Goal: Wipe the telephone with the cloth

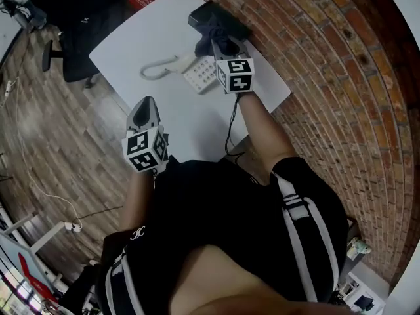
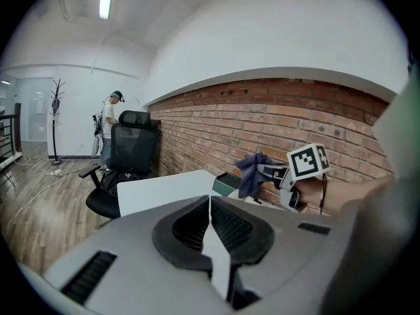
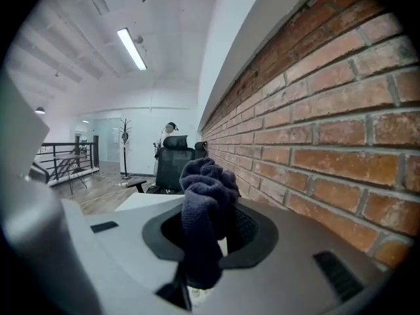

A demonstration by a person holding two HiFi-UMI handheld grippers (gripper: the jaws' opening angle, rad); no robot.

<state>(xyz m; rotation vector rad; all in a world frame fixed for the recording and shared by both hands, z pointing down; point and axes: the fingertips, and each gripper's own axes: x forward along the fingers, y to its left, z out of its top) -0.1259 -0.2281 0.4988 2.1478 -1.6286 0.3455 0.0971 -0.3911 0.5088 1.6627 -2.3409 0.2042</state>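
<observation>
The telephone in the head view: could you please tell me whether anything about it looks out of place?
Yes: the handset lies on the table beside the telephone's keypad base rather than resting on it. Nothing looks spilled or damaged.

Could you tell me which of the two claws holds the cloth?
The right claw, shut on the dark blue cloth; the left claw is shut, empty.

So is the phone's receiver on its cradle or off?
Off. The receiver lies on the white table beside the telephone, to its left in the head view.
</observation>
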